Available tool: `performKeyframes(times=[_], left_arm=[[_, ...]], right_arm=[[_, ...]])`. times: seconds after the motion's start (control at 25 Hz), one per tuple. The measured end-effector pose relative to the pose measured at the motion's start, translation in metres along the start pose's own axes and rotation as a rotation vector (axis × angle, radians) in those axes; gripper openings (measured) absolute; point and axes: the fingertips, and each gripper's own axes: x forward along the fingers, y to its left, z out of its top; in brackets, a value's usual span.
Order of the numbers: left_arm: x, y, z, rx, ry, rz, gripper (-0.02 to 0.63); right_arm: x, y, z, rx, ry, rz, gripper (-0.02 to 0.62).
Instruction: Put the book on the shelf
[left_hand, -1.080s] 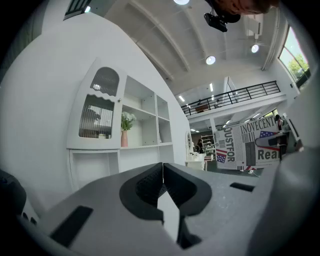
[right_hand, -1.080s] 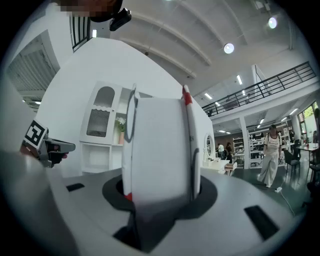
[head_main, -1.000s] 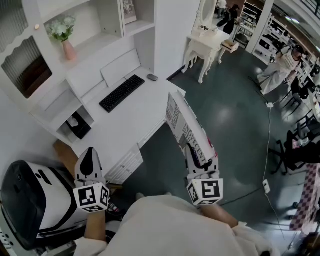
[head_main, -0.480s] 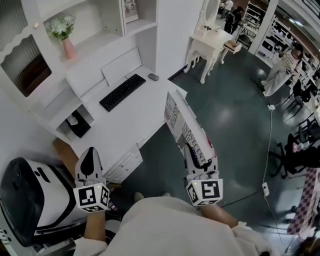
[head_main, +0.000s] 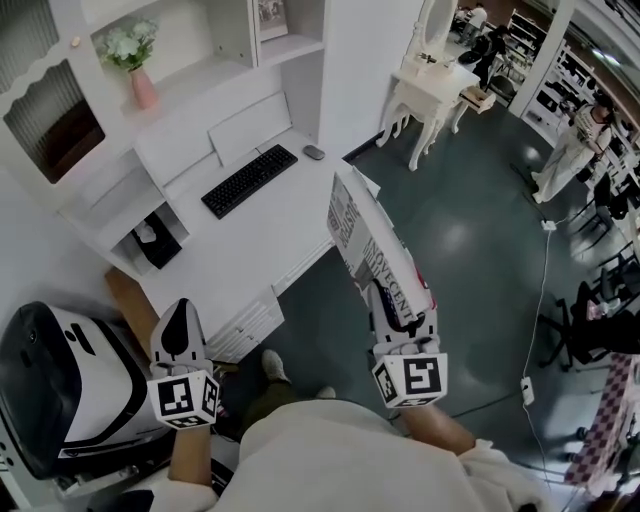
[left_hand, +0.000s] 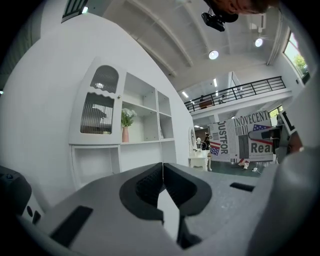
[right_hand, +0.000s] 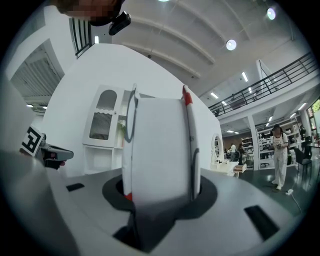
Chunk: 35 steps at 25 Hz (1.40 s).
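Note:
A thick book (head_main: 372, 252) with a black-and-white printed cover and red-blue flag marks stands up from my right gripper (head_main: 396, 312), which is shut on its lower end. In the right gripper view the book (right_hand: 160, 145) fills the gap between the jaws, page edge facing the camera. My left gripper (head_main: 178, 325) is shut and empty, low on the left beside the desk; its pads meet in the left gripper view (left_hand: 162, 176). The white shelf unit (head_main: 205, 75) rises behind the desk, ahead and to the left of the book. The book (left_hand: 246, 142) also shows in the left gripper view.
A black keyboard (head_main: 248, 180) and mouse (head_main: 314, 152) lie on the white desk (head_main: 260, 250). A pink vase with flowers (head_main: 138, 62) stands on a shelf. A black-and-white chair (head_main: 70, 385) is at my left. A white dressing table (head_main: 432, 88) and people stand at the right.
The head view has shifted a little, so the desk and shelves sit slightly further right. A shoe has come into view below. Both grippers hold their places, the book still gripped.

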Motion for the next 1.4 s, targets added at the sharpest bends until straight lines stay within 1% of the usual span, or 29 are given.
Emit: performKeyframes(times=[0.28,0.56,0.76,0.96,1.2,1.4], left_arm=[[0.036,0.02,-0.001,-0.005,-0.012,-0.009,0.006],[0.096,0.046,0.002,-0.018,-0.027,-0.038,0.006],[0.136,0.07,0.001,-0.026,-0.021,-0.051,0.006],[0.168,0.101,-0.002,-0.03,-0.013,-0.045,0.006],[0.194,0.135,-0.001,-0.034,-0.005,-0.049,0.008],[0.207,0.158,0.002,-0.033,-0.011,-0.047,0.006]], right_arm=[[0.036,0.008,-0.007,-0.007,0.014,-0.002,0.167],[0.088,0.008,-0.003,-0.027,0.016,-0.039,0.167],[0.134,0.009,0.001,-0.053,0.012,-0.057,0.167],[0.182,0.018,0.01,-0.106,-0.011,-0.064,0.167],[0.232,0.027,0.031,-0.166,-0.045,-0.086,0.167],[0.265,0.036,0.056,-0.276,-0.089,-0.085,0.167]])
